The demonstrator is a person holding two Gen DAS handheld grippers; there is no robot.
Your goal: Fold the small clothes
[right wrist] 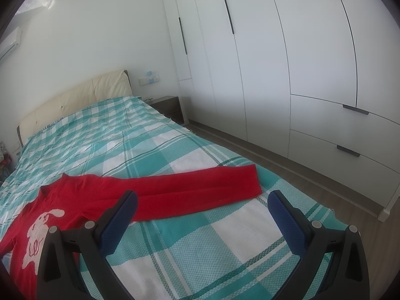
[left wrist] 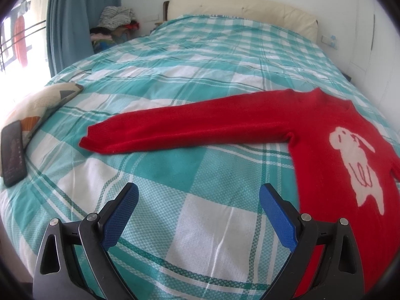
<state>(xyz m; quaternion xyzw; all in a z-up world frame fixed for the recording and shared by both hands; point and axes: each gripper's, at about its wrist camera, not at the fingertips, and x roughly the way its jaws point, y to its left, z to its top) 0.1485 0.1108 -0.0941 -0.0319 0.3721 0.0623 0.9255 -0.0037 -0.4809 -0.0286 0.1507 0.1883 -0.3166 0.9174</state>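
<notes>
Left gripper (left wrist: 198,197): jaws spread wide, nothing held, hovering over plaid bedspread (left wrist: 175,80). Phone (left wrist: 12,152) at far left beside small pillow (left wrist: 42,105). Red sweater (left wrist: 325,135) flat on bed, front up, white rabbit motif (left wrist: 355,167), left sleeve (left wrist: 175,130) stretched straight out. Knit likely soft, light, limp, slightly grippy; pinch at cuff (left wrist: 87,141) to fold inward. Right gripper (right wrist: 202,202): jaws likewise apart, empty, near right sleeve (right wrist: 200,187); cuff (right wrist: 255,178) close to bed edge.

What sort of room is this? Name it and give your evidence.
A bedroom, almost certainly: a bed with a padded headboard, a white wardrobe along the wall, and a red sweater spread flat.
</notes>
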